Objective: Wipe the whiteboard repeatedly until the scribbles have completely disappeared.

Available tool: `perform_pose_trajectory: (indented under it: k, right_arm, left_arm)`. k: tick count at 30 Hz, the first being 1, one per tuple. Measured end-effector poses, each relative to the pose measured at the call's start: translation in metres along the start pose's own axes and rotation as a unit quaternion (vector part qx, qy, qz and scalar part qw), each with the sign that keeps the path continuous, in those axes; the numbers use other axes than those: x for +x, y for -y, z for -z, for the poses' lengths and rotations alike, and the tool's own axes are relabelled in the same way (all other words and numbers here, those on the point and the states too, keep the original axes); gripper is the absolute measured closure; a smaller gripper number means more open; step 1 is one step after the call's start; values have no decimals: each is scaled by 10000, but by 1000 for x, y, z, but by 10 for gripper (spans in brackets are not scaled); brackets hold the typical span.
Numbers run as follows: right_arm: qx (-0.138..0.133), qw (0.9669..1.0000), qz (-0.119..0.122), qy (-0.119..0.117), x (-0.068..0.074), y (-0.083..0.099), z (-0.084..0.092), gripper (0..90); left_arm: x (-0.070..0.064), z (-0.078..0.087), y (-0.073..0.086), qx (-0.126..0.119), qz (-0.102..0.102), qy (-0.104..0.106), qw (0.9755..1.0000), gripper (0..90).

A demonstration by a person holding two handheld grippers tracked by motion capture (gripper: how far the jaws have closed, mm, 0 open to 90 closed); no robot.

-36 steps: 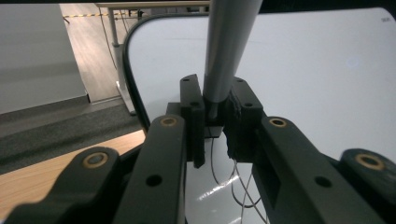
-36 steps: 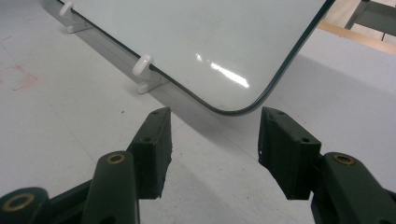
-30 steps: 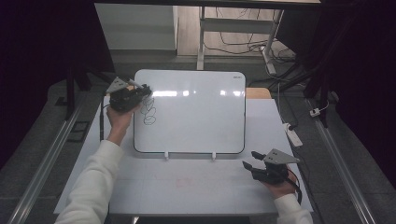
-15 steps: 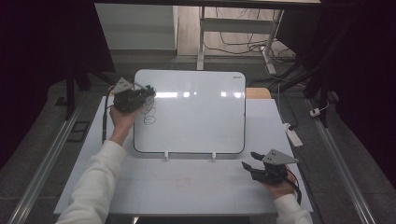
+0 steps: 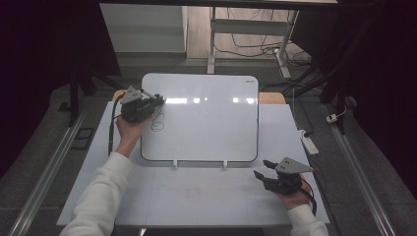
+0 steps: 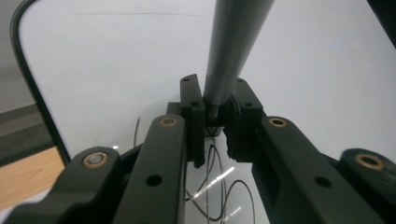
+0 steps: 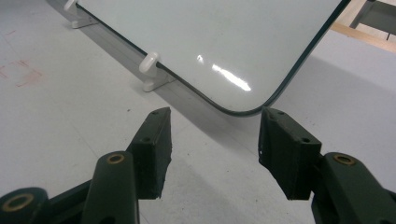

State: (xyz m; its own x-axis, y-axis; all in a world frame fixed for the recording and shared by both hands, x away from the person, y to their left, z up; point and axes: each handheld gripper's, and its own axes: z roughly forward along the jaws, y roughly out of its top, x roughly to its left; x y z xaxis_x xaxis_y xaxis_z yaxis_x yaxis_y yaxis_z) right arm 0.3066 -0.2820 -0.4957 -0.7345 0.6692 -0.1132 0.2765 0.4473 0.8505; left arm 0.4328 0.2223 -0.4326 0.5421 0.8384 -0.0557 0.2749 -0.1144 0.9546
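The table (image 5: pixel 196 196) fills the lower half of the high view, and on it the whiteboard (image 5: pixel 206 118) lies flat at the centre of the frame, its near edge held by 2 small white clips (image 5: pixel 175 163). My left gripper (image 5: pixel 156 102) sits over the board's upper left corner, and in the left gripper view its jaws are clamped tight on a grey marker (image 6: pixel 233 46) that runs up and out of the top of the frame. Just below that gripper in the high view lies a looping black scribble (image 5: pixel 157 123), near the board's left edge. My right gripper (image 5: pixel 263 169) rests at the lower right of the frame, on the table just below the board's lower right corner; its jaws stand about halfway apart with nothing between them. I judge the step in hand to be drawing, or working over that scribble. To do it well I should keep the marker square in the pads so it does not twist, press lightly enough that the tip glides, and move from the forearm. The right gripper could steady the board's corner if it starts to slide.
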Motion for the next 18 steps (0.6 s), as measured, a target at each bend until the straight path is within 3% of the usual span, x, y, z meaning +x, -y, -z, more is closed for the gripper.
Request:
perform_pose_trajectory:
  k: [4, 6, 8, 12, 14, 15, 17, 18]
  right_arm:
    - [6, 10000, 8, -3, 1, 0, 1, 440]
    - [11, 10000, 1, 10, 0, 0, 1, 439]
    - [19, 10000, -6, 14, -2, 1, 0, 438]
    - [44, 10000, -29, 42, -3, 2, 1, 437]
    - [43, 10000, -35, 55, -3, 2, 2, 437]
    - [46, 10000, -41, 64, -3, 2, 2, 437]
    - [43, 10000, -45, 65, -3, 2, 2, 437]
    - [49, 10000, -47, 58, -3, 2, 2, 437]
  left_arm:
    - [23, 10, -4, -119, 331, -387, 9986, 781]
    - [27, 13, -4, -149, 418, -406, 9982, 781]
    - [22, 10, -3, -81, 358, -308, 9988, 781]
    - [-1, -2, -2, 55, 40, -40, 10000, 781]
    - [-5, -5, -5, 52, -102, -87, 9999, 781]
    - [-3, -5, -7, -12, -46, -157, 9999, 781]
    - [8, -5, -12, -119, 303, -220, 9992, 781]
    - [11, -4, -14, -145, 379, -231, 9989, 781]
